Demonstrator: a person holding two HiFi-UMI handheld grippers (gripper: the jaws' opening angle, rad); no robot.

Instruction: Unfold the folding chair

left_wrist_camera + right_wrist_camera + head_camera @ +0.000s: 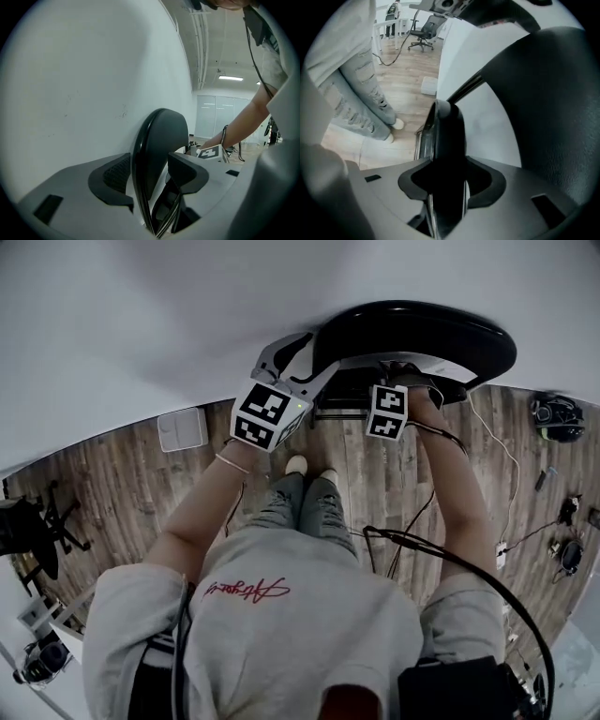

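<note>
The black folding chair (422,334) stands folded against the white wall. In the head view my left gripper (302,351) reaches its left edge, and my right gripper (403,379) points down at its middle, just under the rounded top. The left gripper view shows the thin backrest (161,140) edge-on between my left gripper's (150,177) wide-apart pads; a gap shows beside the right pad. In the right gripper view a narrow black chair edge (447,136) fills the space between my right gripper's (450,183) pads. A broad black chair surface (553,103) looms at the right.
The white wall (141,315) is directly behind the chair. On the wood floor, a white box (183,429) lies at the wall's foot, cables (506,465) and gear (555,416) at the right, dark equipment (37,531) at the left. The person's feet (309,467) stand close to the chair.
</note>
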